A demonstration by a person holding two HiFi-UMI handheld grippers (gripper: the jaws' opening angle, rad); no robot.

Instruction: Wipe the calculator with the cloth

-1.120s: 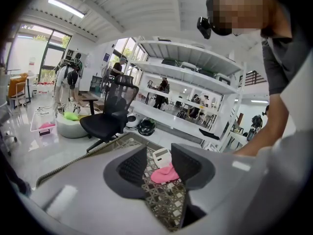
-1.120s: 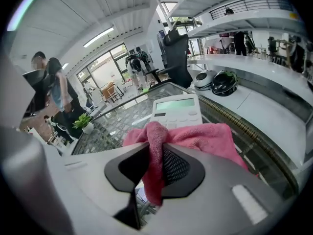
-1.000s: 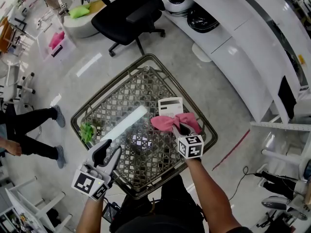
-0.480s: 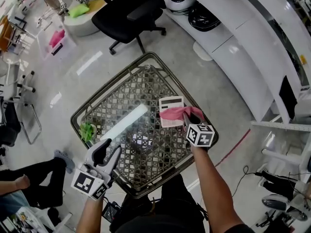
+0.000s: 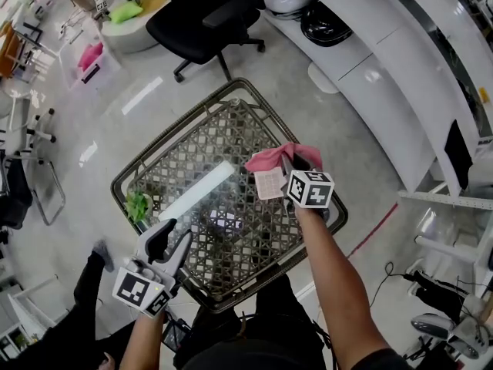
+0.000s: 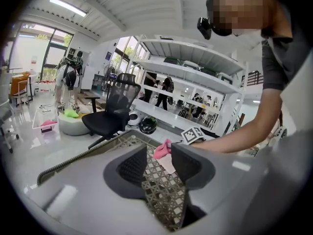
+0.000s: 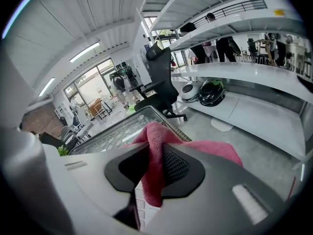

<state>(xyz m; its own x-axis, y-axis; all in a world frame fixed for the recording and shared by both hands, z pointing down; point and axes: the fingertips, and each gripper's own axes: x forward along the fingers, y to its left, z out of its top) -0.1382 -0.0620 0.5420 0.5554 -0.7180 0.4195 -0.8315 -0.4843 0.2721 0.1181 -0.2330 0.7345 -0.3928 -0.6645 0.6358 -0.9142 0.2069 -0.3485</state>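
Note:
A white calculator (image 5: 270, 183) lies on the glass-topped wicker table (image 5: 185, 156), near its right corner. A pink cloth (image 5: 275, 157) covers the calculator's far end. My right gripper (image 5: 291, 166) is shut on the cloth and holds it down there. In the right gripper view the cloth (image 7: 154, 148) is bunched between the jaws, with calculator keys (image 7: 140, 209) below. My left gripper (image 5: 171, 243) hovers open and empty over the table's near-left edge. In the left gripper view the cloth (image 6: 163, 150) and the calculator (image 6: 169, 163) show between its fingers.
A small green thing (image 5: 138, 206) lies at the table's left side. A black office chair (image 5: 204, 18) stands beyond the table. A white curved counter (image 5: 385, 60) with a dark helmet (image 5: 320, 29) runs along the right. A person's legs (image 5: 81, 299) are at the lower left.
My right gripper has slid the pink cloth from the calculator's near part to its far end, uncovering the near part. The left gripper has stayed put. The person at the left has moved.

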